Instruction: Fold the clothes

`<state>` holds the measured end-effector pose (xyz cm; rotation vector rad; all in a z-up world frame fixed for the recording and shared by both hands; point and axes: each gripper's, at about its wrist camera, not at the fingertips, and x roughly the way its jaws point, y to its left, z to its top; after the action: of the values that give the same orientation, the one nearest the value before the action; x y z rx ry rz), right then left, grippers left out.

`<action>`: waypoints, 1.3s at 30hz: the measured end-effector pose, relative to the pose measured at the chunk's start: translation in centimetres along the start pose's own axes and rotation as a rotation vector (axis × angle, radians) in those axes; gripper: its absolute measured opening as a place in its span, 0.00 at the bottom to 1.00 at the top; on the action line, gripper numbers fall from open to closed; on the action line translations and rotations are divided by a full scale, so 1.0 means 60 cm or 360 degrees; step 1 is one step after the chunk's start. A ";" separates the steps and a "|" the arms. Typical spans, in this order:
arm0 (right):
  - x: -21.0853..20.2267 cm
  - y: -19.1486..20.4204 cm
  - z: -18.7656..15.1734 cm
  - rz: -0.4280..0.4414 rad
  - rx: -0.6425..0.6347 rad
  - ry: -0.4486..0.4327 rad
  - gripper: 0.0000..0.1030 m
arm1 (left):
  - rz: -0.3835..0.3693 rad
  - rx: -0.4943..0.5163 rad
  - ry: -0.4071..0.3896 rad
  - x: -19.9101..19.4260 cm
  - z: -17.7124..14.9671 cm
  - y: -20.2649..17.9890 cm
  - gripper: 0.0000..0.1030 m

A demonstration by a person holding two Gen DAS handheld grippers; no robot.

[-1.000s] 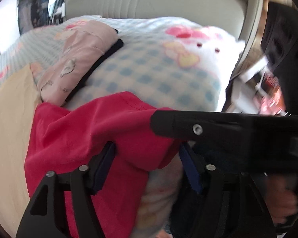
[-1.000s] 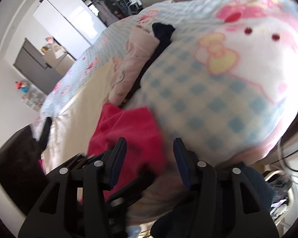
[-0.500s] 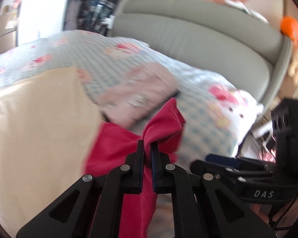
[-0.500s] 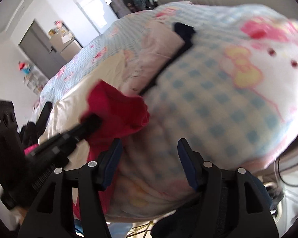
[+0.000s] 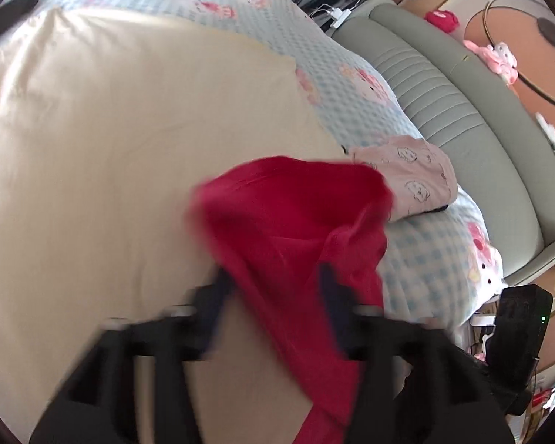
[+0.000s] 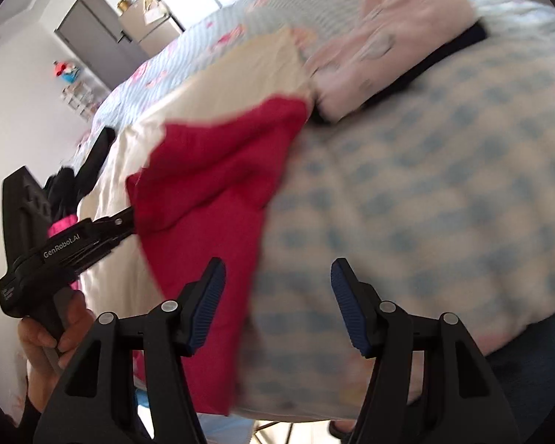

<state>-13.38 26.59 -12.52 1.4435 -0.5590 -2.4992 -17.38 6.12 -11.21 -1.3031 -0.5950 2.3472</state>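
Left tool [image 6: 131, 222] released — red garment [image 6: 218, 185] draped between its fingers — right tool [image 6: 277, 303] spread wide, grasping nothing.

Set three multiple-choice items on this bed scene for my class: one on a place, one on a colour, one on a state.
1. Where does the pink garment lie?
A. On the floor
B. On the blue-checked blanket
C. In the right tongs

2. What colour is the garment at the left tongs?
A. Green
B. Yellow
C. Red

3. How do the right tongs stand?
A. Open, holding nothing
B. Shut on the red garment
C. Shut on the pink garment

Answers:
1. B: the pink garment rests on the blue-checked blanket.
2. C: the red garment hangs at the left tongs.
3. A: the right tongs show a wide gap with nothing between the fingers.
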 end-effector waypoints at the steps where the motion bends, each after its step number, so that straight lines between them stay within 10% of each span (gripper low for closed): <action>1: 0.006 0.005 -0.008 0.0003 -0.0001 0.0004 0.60 | 0.0005 0.0017 -0.0001 0.001 -0.007 0.002 0.59; 8: 0.001 0.025 -0.043 -0.0011 -0.0026 -0.0010 0.63 | -0.0087 0.0235 0.0031 0.010 -0.027 -0.028 0.57; 10: -0.008 0.028 -0.043 -0.0018 -0.0037 -0.0023 0.63 | -0.0047 0.0257 0.0012 0.006 -0.009 -0.029 0.12; 11: -0.010 0.029 -0.041 -0.0030 -0.0050 -0.0021 0.63 | -0.0013 0.0249 -0.0004 0.001 0.005 -0.024 0.05; 18: -0.021 0.040 -0.004 -0.0048 -0.0122 -0.0046 0.63 | 0.0222 0.0190 -0.0112 -0.037 0.104 0.010 0.08; 21: -0.004 0.052 0.011 -0.0023 -0.0150 -0.0030 0.64 | 0.0305 0.0155 -0.0138 -0.051 0.142 0.028 0.73; 32: 0.034 0.097 -0.042 -0.0001 -0.0273 0.0047 0.66 | 0.0172 0.0106 0.0057 -0.058 -0.052 0.054 0.48; 39: 0.051 0.114 -0.085 -0.0046 -0.0336 0.0155 0.66 | 0.0183 0.0263 0.0064 -0.053 -0.074 0.009 0.31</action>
<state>-10.62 18.15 -14.35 1.4907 -0.2499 -2.4087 -12.06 4.78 -11.40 -1.3375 -0.3140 2.3973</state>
